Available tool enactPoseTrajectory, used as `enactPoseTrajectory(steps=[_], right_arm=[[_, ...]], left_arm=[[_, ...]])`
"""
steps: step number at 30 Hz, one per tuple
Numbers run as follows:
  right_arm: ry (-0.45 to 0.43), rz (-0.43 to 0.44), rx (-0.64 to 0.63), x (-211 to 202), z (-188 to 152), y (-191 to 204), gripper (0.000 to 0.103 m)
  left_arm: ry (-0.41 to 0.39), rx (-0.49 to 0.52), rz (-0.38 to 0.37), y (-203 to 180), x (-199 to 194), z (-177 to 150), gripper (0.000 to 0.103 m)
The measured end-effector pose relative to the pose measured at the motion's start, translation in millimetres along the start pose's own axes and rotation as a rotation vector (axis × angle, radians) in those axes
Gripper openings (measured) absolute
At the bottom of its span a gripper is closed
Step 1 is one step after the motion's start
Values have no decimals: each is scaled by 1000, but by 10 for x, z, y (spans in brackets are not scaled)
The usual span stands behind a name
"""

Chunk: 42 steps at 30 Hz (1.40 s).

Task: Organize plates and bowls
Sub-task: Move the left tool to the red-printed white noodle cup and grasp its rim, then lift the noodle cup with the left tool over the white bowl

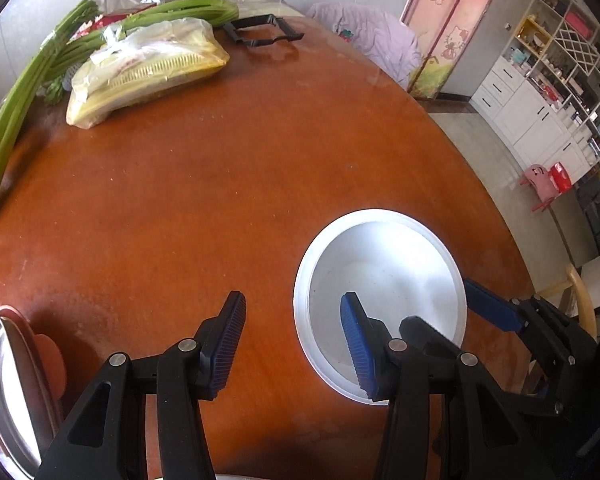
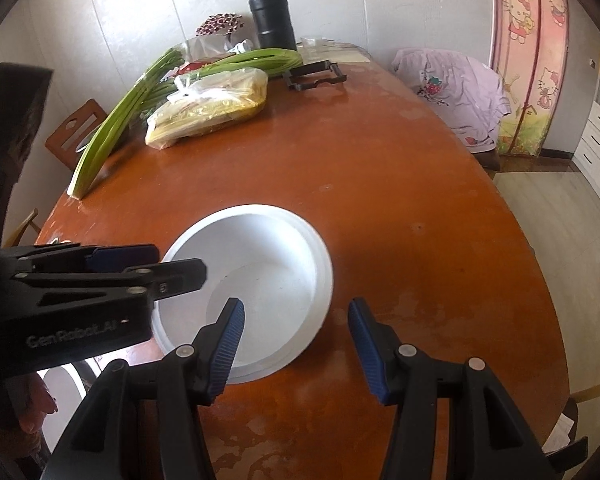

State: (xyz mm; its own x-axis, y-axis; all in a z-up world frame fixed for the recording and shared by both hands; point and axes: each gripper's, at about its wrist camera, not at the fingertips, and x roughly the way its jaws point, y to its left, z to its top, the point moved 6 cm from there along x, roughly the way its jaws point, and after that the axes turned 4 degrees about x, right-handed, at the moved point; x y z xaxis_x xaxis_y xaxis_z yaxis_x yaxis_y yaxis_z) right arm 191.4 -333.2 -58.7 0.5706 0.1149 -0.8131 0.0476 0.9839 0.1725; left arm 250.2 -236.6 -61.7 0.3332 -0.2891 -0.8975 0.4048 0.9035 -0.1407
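A white deep dish (image 1: pixel 384 264) (image 2: pixel 268 248) with a doubled rim sits on the brown table (image 1: pixel 204 200) near its front. My left gripper (image 1: pixel 292 344) straddles the dish's left rim, one finger over bare table and the other inside, with clear gaps, so it stands open. My right gripper (image 2: pixel 296 344) straddles the right rim the same way, open, and table shows between its outer pad and the dish. One of the right gripper's fingers (image 1: pixel 492 308) lies just outside the rim. The left gripper (image 2: pixel 168 264) shows side-on at the dish's left edge. A steel plate (image 1: pixel 4 380) lies at the front left.
At the back lie long green stalks (image 1: pixel 16 120), a plastic bag of yellow food (image 1: pixel 148 68), a black flask (image 2: pixel 272 16) and a black frame (image 1: pixel 264 32). A chair with a lilac garment (image 2: pixel 460 92) stands at the table's right. The table edge (image 1: pixel 500 216) curves close to the dish.
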Motion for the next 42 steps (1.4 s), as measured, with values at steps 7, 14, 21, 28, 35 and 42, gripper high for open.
enactPoseTrajectory(steps=[7,14,21,28,35,42], right_arm=[[18,40,-21,33,-41,120,52],[12,55,-41,18,-76,217,51],[-5,60,-48,-63,-62,268,51],[-19,65,-55,-172,-83,322,51],[-32,69,-68,-263,-121,405,51],[-51,73,-84,-375,-151,500,51]], left_arm=[[46,5,-29,-22,118,-39,30],[62,2,-47,-33,160,-60,19],[37,3,-47,-34,39,-55,19],[19,8,-51,-14,-85,-91,20],[1,3,-50,32,-208,-174,20],[-21,1,-51,70,-322,-206,20]])
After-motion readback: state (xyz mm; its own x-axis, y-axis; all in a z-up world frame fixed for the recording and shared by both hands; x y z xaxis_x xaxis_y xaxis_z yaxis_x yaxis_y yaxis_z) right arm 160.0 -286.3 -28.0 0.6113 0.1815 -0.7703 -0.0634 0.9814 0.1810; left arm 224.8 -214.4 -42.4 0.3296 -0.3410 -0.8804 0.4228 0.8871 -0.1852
